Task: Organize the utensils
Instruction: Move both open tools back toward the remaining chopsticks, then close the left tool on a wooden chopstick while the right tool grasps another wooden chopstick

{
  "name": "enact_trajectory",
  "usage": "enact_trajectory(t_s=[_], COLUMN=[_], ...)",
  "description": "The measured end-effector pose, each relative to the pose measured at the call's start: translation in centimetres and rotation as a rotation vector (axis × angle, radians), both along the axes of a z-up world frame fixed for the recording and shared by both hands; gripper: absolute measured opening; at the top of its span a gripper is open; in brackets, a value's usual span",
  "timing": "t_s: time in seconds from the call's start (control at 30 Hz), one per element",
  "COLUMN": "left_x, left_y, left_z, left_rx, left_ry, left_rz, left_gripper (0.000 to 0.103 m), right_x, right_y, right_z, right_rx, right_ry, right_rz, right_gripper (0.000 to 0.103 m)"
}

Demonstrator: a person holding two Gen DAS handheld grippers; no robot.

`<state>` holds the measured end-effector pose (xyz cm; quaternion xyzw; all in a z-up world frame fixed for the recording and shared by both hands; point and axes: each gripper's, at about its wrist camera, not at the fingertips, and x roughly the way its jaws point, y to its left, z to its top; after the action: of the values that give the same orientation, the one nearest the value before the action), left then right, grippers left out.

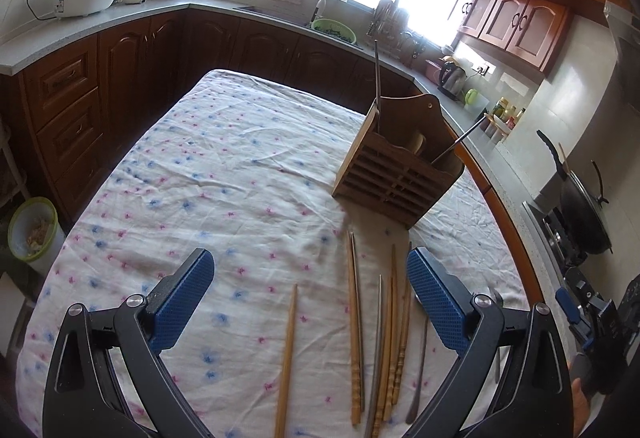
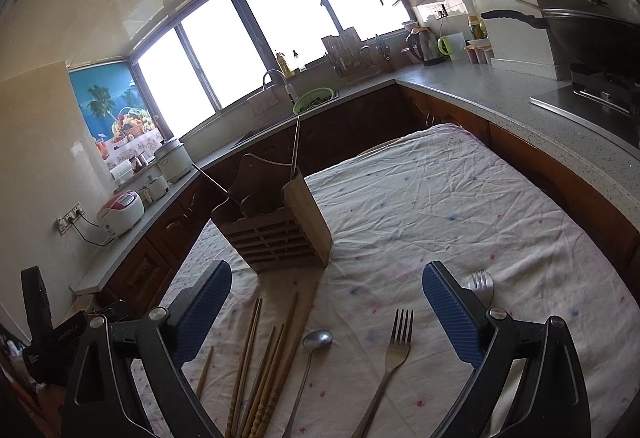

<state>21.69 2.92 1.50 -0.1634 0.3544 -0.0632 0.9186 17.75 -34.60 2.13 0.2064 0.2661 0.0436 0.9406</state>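
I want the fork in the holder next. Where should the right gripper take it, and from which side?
Grip the fork at mid-handle, coming straight down from above. It lies flat on the cloth, tines pointing toward the holder, between the open right gripper fingers; the narrow handle suits the pads better than the tines.

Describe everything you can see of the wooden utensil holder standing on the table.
The brown wooden utensil holder is a box with a slatted front, solid side panels and a taller curved back board with a small hole. It stands upright on the flower-print tablecloth, beyond the loose chopsticks. Two thin dark utensil handles lean out of it, and a pale rounded piece shows inside. Neither gripper touches it.
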Motion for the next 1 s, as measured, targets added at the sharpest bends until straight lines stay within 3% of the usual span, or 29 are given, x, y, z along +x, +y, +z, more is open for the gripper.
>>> enact_trajectory(t_s=[0.3, 0.87, 1.0], left_x=[0.2, 3.2, 4.2], left_y=[-0.6, -1.8, -3.0], left_z=[-1.1, -4.0, -4.3], left_rx=[0.03, 0.113, 0.144], left_ry=[0.048, 0.139, 0.152], left_rz=[-0.019, -0.08, -0.121], left_gripper=[0.099, 0.099, 0.094], right_x=[-0.4, 2.4, 3.5], right_y=[0.4, 2.0, 2.6], right_z=[-1.7, -3.5, -4.0], right_rx=[-0.009, -0.024, -0.025], right_ry=[0.051, 0.124, 0.147], right_rz=[0.02, 0.076, 0.098], right_gripper=[0.098, 0.097, 0.096])
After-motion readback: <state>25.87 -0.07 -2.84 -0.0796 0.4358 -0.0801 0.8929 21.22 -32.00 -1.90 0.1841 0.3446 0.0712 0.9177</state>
